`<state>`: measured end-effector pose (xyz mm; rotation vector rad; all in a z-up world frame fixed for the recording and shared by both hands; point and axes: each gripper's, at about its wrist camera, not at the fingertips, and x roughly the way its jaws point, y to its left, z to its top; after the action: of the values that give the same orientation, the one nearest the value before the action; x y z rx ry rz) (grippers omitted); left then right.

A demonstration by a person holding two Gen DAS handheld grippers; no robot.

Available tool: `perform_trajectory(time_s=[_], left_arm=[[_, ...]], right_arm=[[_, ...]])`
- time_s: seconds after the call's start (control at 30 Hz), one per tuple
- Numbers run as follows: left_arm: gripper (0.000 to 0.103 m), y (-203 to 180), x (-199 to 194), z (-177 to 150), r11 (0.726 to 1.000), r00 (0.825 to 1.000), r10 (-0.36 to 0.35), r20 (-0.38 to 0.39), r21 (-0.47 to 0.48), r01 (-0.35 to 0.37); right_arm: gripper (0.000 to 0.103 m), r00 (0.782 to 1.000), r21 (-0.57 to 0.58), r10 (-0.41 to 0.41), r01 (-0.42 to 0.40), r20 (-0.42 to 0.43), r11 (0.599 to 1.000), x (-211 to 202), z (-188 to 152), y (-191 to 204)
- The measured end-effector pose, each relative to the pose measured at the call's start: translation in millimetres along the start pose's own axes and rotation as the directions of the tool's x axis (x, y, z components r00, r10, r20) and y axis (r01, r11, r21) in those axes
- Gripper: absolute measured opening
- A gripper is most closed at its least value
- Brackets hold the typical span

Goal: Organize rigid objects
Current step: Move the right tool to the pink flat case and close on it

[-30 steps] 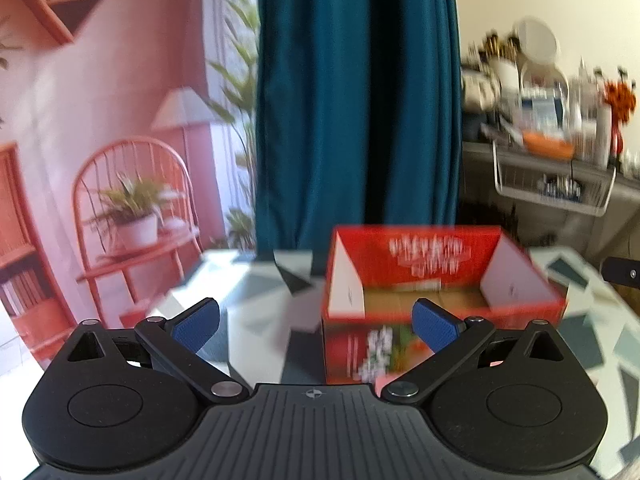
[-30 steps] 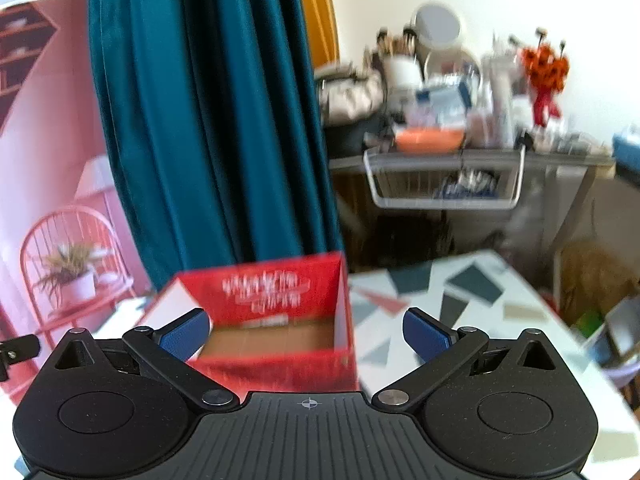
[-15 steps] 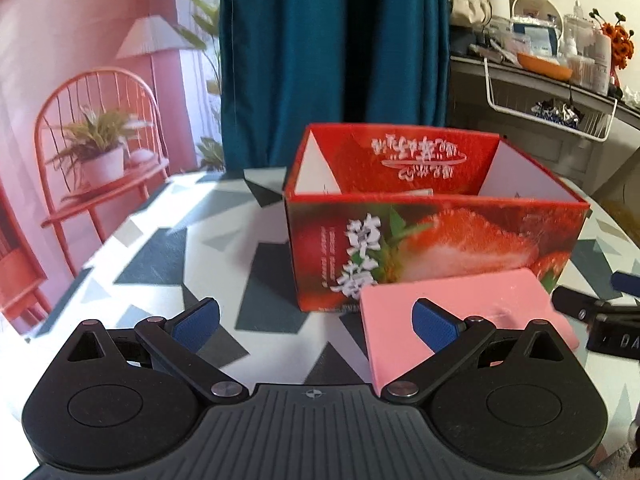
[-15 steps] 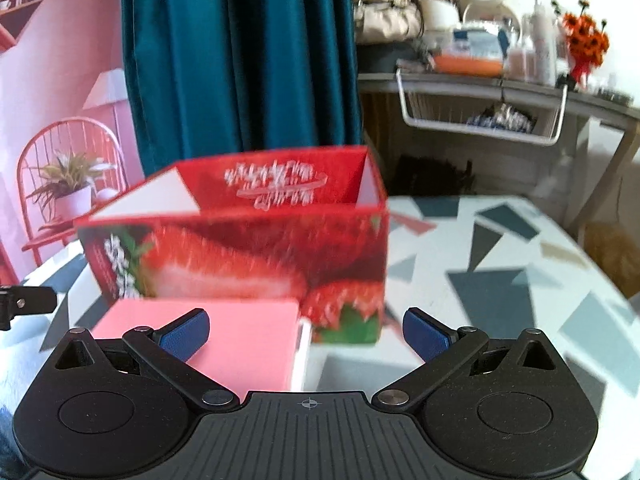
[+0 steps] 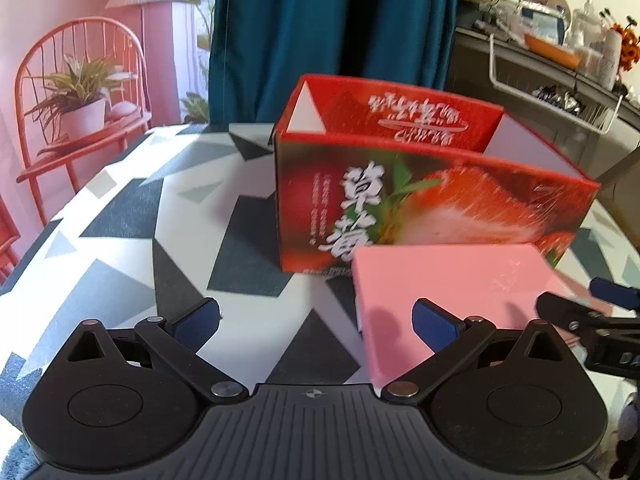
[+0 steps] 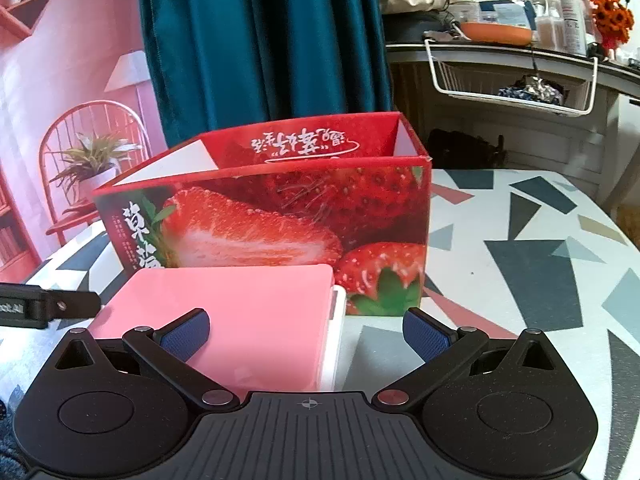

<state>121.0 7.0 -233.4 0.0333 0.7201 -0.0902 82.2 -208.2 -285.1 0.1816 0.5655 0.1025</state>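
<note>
Cardboard forms the open-topped strawberry box (image 5: 420, 208), its glossy red walls printed with cut berries, green leaves and white characters, its inner flaps plain white. It stands upright on the table (image 5: 120, 216), whose smooth top is patterned with grey, black and white angular shards. Just in front of the box lies a flat pink case (image 6: 224, 316), rectangular with rounded corners and a matte, even lid; from the right wrist view a white lower shell shows along its right edge. Whether the case touches the box cannot be told.

Both tools are of black ribbed plastic with blue rubbery pads. The left gripper (image 5: 316, 320) hovers low over the table with its jaws spread wide and nothing between them; its right finger overlaps the case's left end in view, though contact is unclear. The right gripper (image 6: 306, 330) is likewise spread wide and empty, levelled at the case's right edge, its left finger over the pink lid and its right finger over bare table. Each tool's tip appears at the edge of the other's view.

A teal curtain (image 6: 260, 40) hangs behind the table.
</note>
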Motion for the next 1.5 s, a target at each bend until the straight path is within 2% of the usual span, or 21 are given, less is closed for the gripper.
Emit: perform_trajectory(time_s=[0.13, 0.23, 0.3, 0.53, 0.63, 0.77, 0.9, 1.0, 1.13, 1.23, 1.3, 1.37, 1.4, 1.43, 1.5], left_arm=[[0.103, 9.7, 6.2, -0.9, 0.999, 1.0, 0.018, -0.004, -0.042, -0.018], [0.103, 13.9, 2.3, 0.5, 0.996, 0.999, -0.036, 0.026, -0.084, 0.038], [0.103, 12.4, -0.8, 1.3, 0.995, 0.996, -0.059, 0.062, -0.08, 0.064], [0.103, 8.8, 3.9, 3.2, 0.997, 0.999, -0.035, 0.03, -0.071, 0.037], [0.103, 11.5, 2.5, 2.5, 0.995, 0.998, -0.048, 0.027, -0.082, 0.05], [0.103, 8.1, 3.0, 1.3, 1.0, 1.0, -0.006, 0.027, -0.026, 0.007], [0.103, 7.5, 1.5, 2.6, 0.999, 0.999, -0.048, 0.027, -0.008, 0.048], [0.103, 6.0, 1.3, 5.9, 1.0, 1.0, -0.026, 0.012, 0.015, 0.026], [0.103, 12.5, 1.5, 7.2, 1.0, 1.0, -0.016, 0.006, -0.026, 0.017], [0.103, 14.7, -2.1, 7.8, 0.999, 0.999, 0.027, 0.038, -0.033, -0.026], [0.103, 14.0, -2.8, 8.6, 0.999, 0.999, 0.025, 0.042, -0.034, -0.023], [0.103, 11.7, -2.1, 8.8, 0.999, 0.999, 0.027, 0.033, -0.031, -0.026], [0.103, 10.7, -1.3, 9.0, 0.999, 0.999, 0.031, 0.025, -0.03, -0.03], [0.103, 10.9, -0.8, 9.3, 0.999, 1.0, 0.021, 0.018, -0.035, -0.021], [0.102, 11.8, -0.5, 9.9, 0.999, 1.0, -0.012, 0.012, -0.042, 0.012]], right_arm=[[0.103, 1.0, -0.004, 0.001, -0.001, 0.0, 1.0, 1.5, -0.9, -0.1], [0.103, 1.0, 0.0, 0.004, -0.004, -0.006, 1.0, 3.5, -2.1, -0.8], [0.103, 1.0, 0.005, 0.022, -0.022, -0.008, 1.0, 3.9, -2.3, -1.2], [0.103, 0.999, -0.024, 0.048, -0.048, 0.023, 0.999, -0.4, -1.9, 3.6], [0.103, 0.999, -0.021, 0.047, -0.047, 0.024, 0.999, -0.8, -1.1, 2.8], [0.103, 0.998, -0.022, 0.048, -0.047, 0.028, 0.999, -1.4, -0.7, 3.0], [0.103, 0.999, -0.022, 0.047, -0.046, 0.028, 0.999, -1.5, -0.6, 3.3], [0.103, 0.999, -0.021, 0.047, -0.046, 0.026, 0.999, -1.1, -0.9, 3.4], [0.103, 0.999, -0.021, 0.037, -0.037, 0.01, 0.999, -0.8, -0.5, 3.6], [0.103, 1.0, -0.017, 0.021, -0.021, 0.001, 1.0, 0.4, 0.0, 3.1], [0.102, 1.0, -0.024, 0.013, -0.013, -0.004, 1.0, 1.2, -0.5, 3.2], [0.098, 1.0, -0.035, 0.025, -0.025, -0.011, 0.999, 2.3, -0.9, 3.5], [0.093, 0.999, -0.041, 0.033, -0.033, -0.016, 0.999, 2.9, -1.2, 4.0], [0.085, 0.999, -0.049, 0.039, -0.04, -0.021, 0.998, 3.5, -1.5, 4.9], [0.081, 0.998, -0.053, 0.055, -0.055, -0.018, 0.997, 2.9, -1.5, 5.3]])
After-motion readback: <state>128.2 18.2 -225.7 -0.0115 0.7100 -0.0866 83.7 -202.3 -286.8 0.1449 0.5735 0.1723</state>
